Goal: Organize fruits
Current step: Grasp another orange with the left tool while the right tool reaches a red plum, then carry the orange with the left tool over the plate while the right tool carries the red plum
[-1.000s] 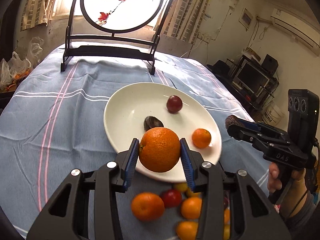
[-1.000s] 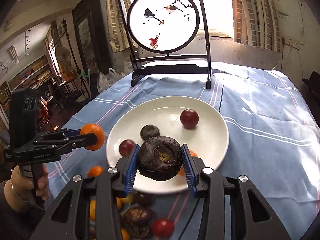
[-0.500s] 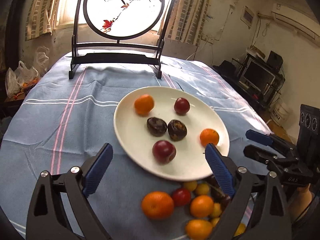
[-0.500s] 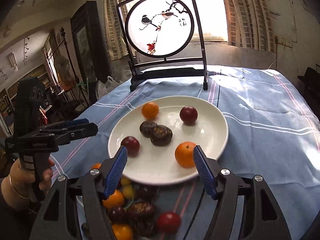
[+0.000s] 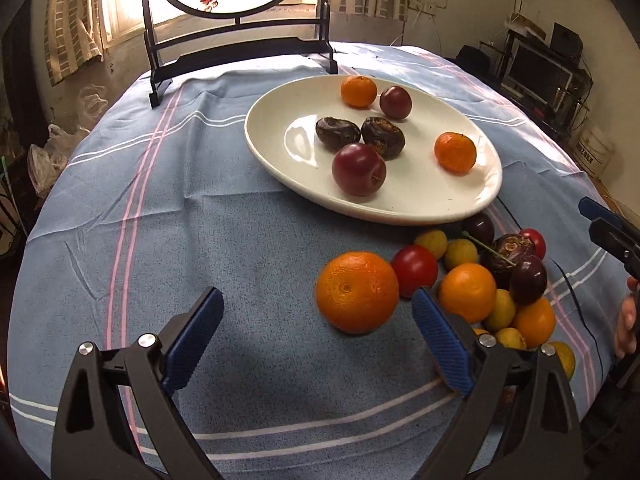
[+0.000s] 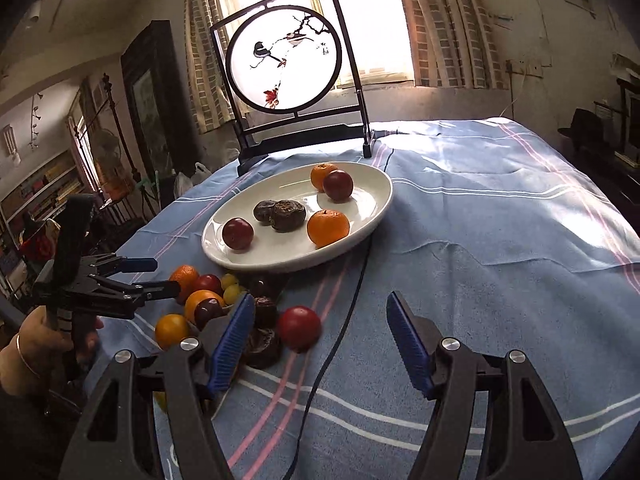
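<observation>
A white plate (image 5: 280, 160) (image 6: 376, 188) holds two small oranges, two red plums and two dark wrinkled fruits. A pile of loose fruit lies on the cloth in front of it. My left gripper (image 5: 316, 336) is open and empty, low over the cloth, with a large orange (image 5: 356, 292) between its fingers ahead of the pads. My right gripper (image 6: 320, 340) is open and empty, with a red plum (image 6: 300, 327) just inside its left finger. Each gripper shows in the other's view: the right (image 5: 608, 232) and the left (image 6: 140, 280).
A round bird-painting screen on a dark stand (image 6: 284, 60) (image 5: 236, 40) stands behind the plate. The blue striped tablecloth (image 6: 500, 220) covers the round table. A dark cable (image 6: 340, 328) runs across the cloth between my right fingers.
One second ago the left gripper held a large orange and the right a dark fruit over the plate. Both opened, leaving them on the plate. Both have since drawn back and down to the loose pile.
</observation>
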Available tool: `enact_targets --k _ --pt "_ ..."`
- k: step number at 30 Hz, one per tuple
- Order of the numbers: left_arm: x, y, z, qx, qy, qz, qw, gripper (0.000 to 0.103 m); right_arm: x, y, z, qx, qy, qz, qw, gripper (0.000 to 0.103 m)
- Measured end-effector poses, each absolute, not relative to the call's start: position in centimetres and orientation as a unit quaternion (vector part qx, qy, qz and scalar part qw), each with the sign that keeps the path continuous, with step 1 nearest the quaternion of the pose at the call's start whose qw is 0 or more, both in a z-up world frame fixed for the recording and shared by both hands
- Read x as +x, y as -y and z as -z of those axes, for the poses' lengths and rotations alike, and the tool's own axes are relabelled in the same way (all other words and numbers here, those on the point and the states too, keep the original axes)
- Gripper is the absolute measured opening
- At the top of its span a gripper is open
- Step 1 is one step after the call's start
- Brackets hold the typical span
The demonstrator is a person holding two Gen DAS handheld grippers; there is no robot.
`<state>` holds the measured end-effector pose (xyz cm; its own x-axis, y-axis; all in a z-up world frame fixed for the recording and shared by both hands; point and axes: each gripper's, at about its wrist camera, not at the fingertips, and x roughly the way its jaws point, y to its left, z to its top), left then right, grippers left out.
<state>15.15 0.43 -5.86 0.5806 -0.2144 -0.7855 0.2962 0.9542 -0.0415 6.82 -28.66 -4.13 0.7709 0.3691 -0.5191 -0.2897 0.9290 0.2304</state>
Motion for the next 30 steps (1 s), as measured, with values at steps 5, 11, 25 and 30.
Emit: enact_targets --k 5,11,25,30 --pt "15.8 0.6 6.7 0.055 -0.457 0.175 0.870 0.053 6.9 29.4 4.3 0.088 -0.292 -0.179 0.935 0.069" --pt "13.9 1.4 6.0 0.079 -0.432 0.178 0.880 0.041 7.2 28.3 4.6 0.063 -0.312 -0.198 0.927 0.069" --pt "11.2 -1.3 4.9 0.010 -0.393 0.178 0.902 0.041 9.8 24.0 6.2 -0.033 -0.405 -0.186 0.895 0.029" --pt "11.2 -1.2 4.9 0.010 -0.393 0.180 0.902 0.042 11.0 23.7 6.4 -0.036 -0.422 -0.186 0.886 0.031"
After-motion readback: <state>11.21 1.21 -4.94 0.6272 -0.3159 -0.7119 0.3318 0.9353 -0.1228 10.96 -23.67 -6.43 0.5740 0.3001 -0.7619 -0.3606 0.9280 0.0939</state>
